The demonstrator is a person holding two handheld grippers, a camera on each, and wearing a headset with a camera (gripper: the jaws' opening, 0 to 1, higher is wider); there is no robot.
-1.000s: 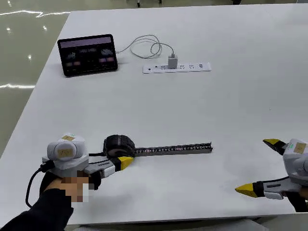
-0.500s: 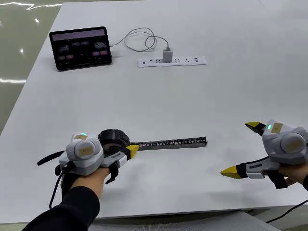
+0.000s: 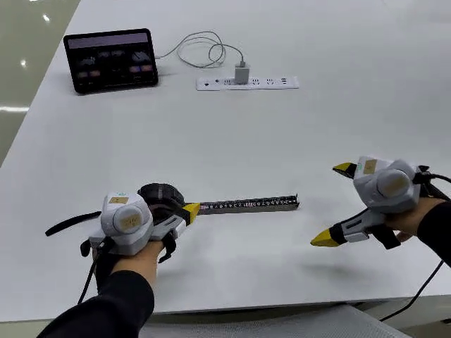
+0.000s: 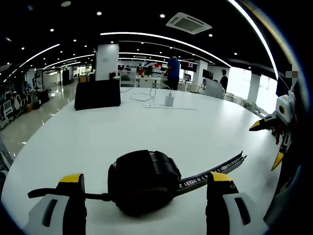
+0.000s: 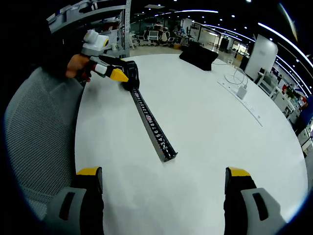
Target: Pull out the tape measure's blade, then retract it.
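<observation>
A black tape measure case (image 3: 162, 198) lies on the white table (image 3: 282, 141), its blade (image 3: 246, 205) drawn out to the right and lying flat. My left gripper (image 3: 171, 201) is open and straddles the case (image 4: 143, 180), with a gap on each side; one yellow fingertip (image 3: 190, 209) lies beside the blade's root. My right gripper (image 3: 334, 203) hangs open a short way right of the blade's end (image 3: 295, 202). In the right gripper view the blade's end (image 5: 168, 154) lies just ahead of that gripper (image 5: 164, 172), between its jaws but apart from them.
A dark tablet (image 3: 110, 60) stands at the back left. A white power strip (image 3: 246, 82) with a charger and a coiled cable (image 3: 204, 46) lies behind the work. The table's front edge (image 3: 268, 303) runs close to the hands, with a grey mesh chair (image 5: 39, 137) below.
My left gripper has slid forward so its jaws now flank the case. My right gripper has come in from the right toward the blade's end. The blade's length looks unchanged.
</observation>
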